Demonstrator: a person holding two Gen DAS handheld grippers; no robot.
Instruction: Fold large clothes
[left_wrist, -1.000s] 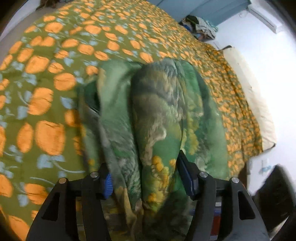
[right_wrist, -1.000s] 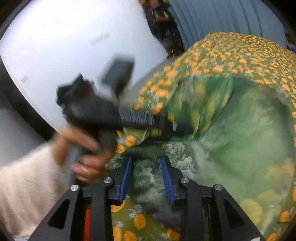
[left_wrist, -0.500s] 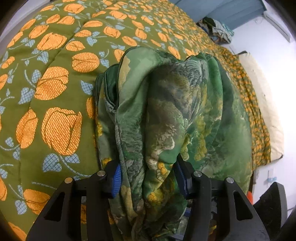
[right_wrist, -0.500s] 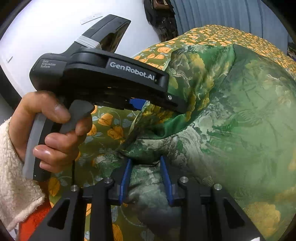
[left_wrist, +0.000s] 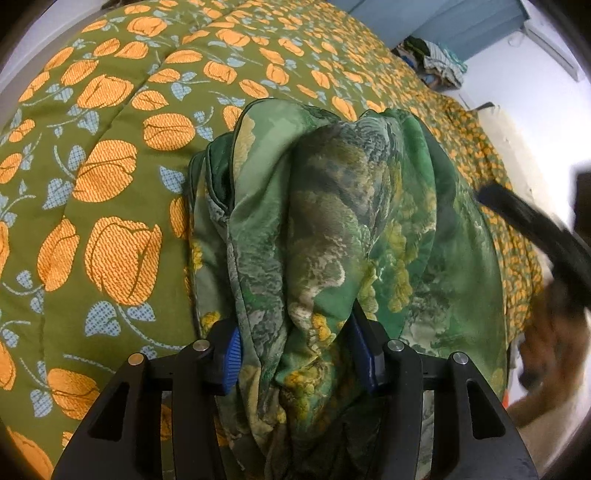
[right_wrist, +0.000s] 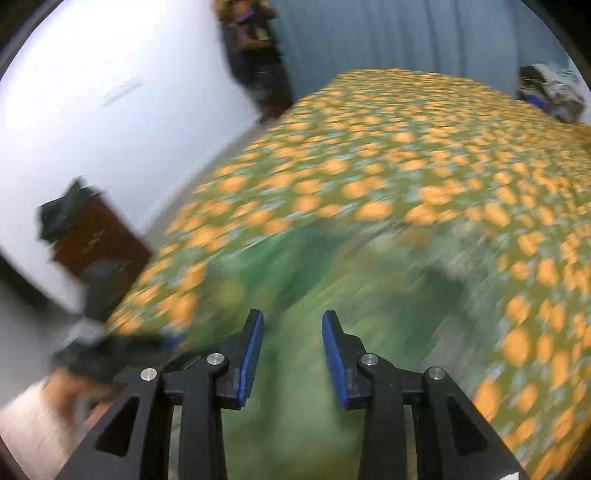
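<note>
Green garment (left_wrist: 332, 229) too blurred in right wrist view.

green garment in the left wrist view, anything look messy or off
The green garment is bunched into a thick wad between the left gripper pads, not flat on the floral bedspread. Nothing looks torn or damaged.

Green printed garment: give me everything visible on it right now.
The green printed garment looks thin and silky, with a mottled landscape-like pattern in greens, grey and yellow, and darker piped edges at its left side. It is bunched into thick vertical folds and lies on the tulip-print bedspread. The left tongs are closed on a fat bundle of it, blue pads pressing both sides. In the right wrist view it is a green blur beyond the right tongs, whose pads look bare.
</note>
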